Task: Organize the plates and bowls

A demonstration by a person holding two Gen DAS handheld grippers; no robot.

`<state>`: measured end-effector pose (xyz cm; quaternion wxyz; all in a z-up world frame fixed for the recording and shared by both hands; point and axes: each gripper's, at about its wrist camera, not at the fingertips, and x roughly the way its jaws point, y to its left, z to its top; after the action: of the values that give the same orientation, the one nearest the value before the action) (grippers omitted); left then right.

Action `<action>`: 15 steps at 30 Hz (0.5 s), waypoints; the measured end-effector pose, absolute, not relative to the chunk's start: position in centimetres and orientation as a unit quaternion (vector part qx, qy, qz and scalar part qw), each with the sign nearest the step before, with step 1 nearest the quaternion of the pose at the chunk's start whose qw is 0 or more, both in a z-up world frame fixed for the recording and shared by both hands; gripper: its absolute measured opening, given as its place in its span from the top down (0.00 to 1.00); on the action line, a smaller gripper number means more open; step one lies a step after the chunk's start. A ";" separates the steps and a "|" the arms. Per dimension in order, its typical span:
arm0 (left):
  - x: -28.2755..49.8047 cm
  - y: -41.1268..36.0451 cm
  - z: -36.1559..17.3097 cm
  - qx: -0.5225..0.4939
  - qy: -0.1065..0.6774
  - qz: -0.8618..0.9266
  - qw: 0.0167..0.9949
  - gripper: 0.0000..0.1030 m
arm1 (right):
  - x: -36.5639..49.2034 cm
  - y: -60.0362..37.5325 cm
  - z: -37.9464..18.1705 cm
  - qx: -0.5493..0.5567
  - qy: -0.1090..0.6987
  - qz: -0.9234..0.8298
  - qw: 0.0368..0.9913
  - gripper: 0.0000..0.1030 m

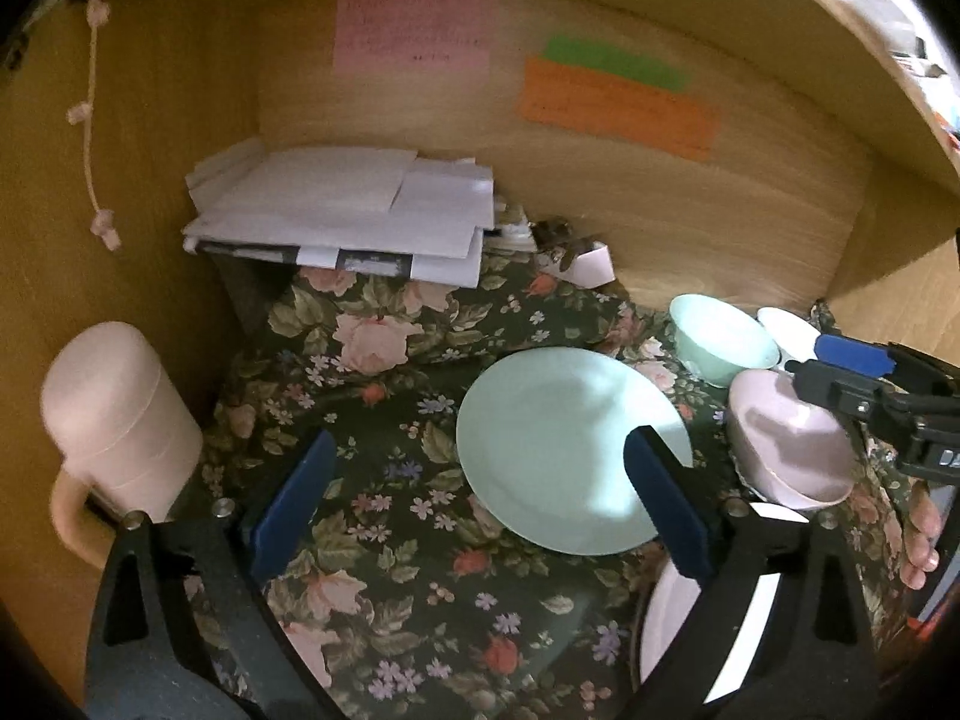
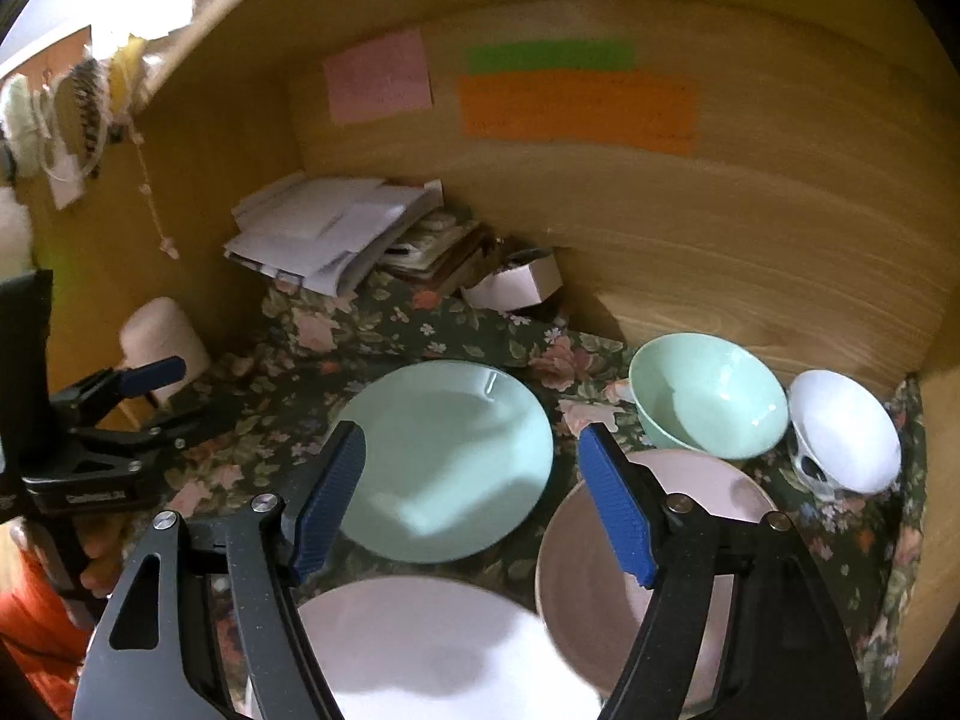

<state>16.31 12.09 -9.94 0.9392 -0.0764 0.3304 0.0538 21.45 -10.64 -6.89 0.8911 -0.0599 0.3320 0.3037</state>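
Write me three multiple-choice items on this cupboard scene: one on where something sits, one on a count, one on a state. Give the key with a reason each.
1. Where is the green bowl?
A. on the paper stack
B. behind the pink bowl, beside the white bowl
C. on the green plate

2. How many coloured notes are stuck on the back wall?
A. one
B. five
C. three

3. How do the right gripper jaws stand?
A. open, holding nothing
B. shut on the green plate
C. shut on a bowl

Key: B, it sits on the floral cloth between those bowls; C, pink, green and orange; A, the blue pads stand apart and clear of the dishes.
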 end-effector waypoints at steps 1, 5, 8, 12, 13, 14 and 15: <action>16.6 12.2 -10.2 -0.079 0.334 0.053 0.938 0.05 | 22.1 -10.2 -7.2 -0.065 0.337 0.301 0.890 0.31; 18.6 13.3 -12.1 -0.097 0.370 0.041 0.923 0.05 | 25.0 -8.6 -9.1 -0.089 0.369 0.291 0.878 0.31; 20.1 14.1 -13.8 -0.108 0.397 0.034 0.911 0.05 | 26.9 -7.9 -10.4 -0.095 0.393 0.288 0.868 0.32; 21.6 14.6 -15.5 -0.116 0.419 0.027 0.900 0.05 | 29.5 -7.3 -12.1 -0.099 0.427 0.280 0.854 0.40; 21.9 14.7 -16.0 -0.120 0.426 0.024 0.896 0.06 | 29.9 -7.2 -12.5 -0.100 0.435 0.281 0.849 0.44; 22.1 14.8 -16.3 -0.124 0.432 0.021 0.893 0.08 | 30.3 -7.1 -12.8 -0.102 0.444 0.281 0.844 0.46; 22.5 14.8 -16.8 -0.127 0.440 0.019 0.889 0.15 | 30.8 -6.9 -13.3 -0.106 0.455 0.281 0.839 0.49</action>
<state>22.49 14.82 -16.80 0.8888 -0.1268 0.4400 0.0186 30.82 -6.91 -13.29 0.8386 -0.1056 0.4547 0.2809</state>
